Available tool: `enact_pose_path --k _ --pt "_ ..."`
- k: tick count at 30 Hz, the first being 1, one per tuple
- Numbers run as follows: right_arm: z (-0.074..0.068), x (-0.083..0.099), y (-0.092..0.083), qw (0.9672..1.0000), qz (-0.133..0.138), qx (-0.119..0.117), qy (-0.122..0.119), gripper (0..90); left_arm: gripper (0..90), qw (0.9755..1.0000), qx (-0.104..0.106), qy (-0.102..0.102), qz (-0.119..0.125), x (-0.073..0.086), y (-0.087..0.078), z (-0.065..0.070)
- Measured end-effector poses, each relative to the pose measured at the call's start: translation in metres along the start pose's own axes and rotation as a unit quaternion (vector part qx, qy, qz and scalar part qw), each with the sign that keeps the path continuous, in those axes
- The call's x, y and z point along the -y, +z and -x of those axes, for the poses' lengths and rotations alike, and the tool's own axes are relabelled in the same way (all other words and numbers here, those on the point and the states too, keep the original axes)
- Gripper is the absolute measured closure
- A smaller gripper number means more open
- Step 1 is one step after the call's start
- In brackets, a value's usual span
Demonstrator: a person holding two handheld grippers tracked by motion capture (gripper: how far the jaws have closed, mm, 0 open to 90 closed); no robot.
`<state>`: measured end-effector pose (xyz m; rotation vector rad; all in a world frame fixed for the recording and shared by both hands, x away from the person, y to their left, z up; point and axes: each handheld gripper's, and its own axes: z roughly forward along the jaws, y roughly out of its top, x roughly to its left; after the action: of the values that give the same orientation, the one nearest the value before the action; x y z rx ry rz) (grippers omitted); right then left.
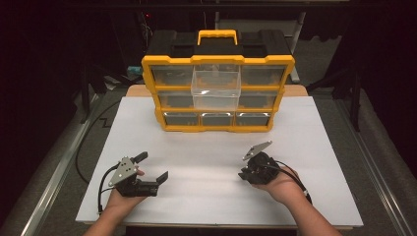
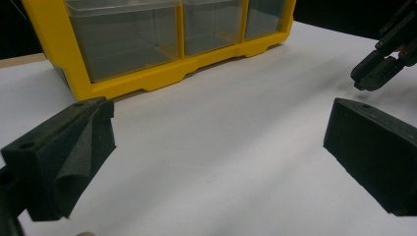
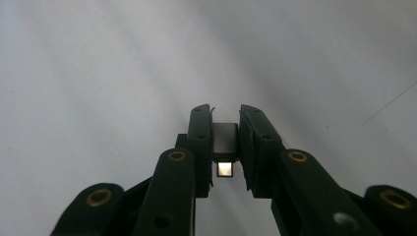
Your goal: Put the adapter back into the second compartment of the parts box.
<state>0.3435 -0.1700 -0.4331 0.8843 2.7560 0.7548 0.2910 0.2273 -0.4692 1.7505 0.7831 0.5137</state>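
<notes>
While the left gripper (image 1: 152,167), lower left of the high view, stands wide and empty over the white table (image 1: 216,147), the right gripper (image 3: 226,142), lower right there, is narrowed onto a small dark block with a metal end (image 3: 225,140). Farther back, upper centre, stands the yellow organiser (image 1: 218,93), one clear drawer (image 1: 215,88) pulled out.

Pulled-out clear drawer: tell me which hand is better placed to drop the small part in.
Right. The right gripper already pinches a small dark block, so it likely only needs carrying to the clear drawer jutting from the yellow organizer. The left gripper has wide-open jaws and holds nothing.
</notes>
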Motion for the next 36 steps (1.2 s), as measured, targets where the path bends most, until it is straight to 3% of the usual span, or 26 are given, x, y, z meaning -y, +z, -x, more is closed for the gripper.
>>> enact_pose_path --k 10,18,26,36 --pt "0.003 -0.015 -0.007 0.998 -0.055 -0.023 -0.021 77.5 0.1 1.0 0.008 0.005 -0.003 0.0 0.0 0.002" --pt "0.002 -0.028 -0.014 0.9931 -0.1 -0.04 -0.046 77.5 0.1 0.9999 0.011 0.008 -0.001 0.0 0.001 0.003" --pt "0.004 -0.046 -0.031 0.9899 -0.113 -0.057 -0.065 77.5 0.1 0.9999 0.012 0.009 -0.003 0.0 0.0 0.003" --pt "0.008 -0.068 -0.056 0.9872 -0.127 -0.053 -0.08 77.6 0.1 0.9999 0.011 0.011 -0.003 0.0 0.0 0.002"
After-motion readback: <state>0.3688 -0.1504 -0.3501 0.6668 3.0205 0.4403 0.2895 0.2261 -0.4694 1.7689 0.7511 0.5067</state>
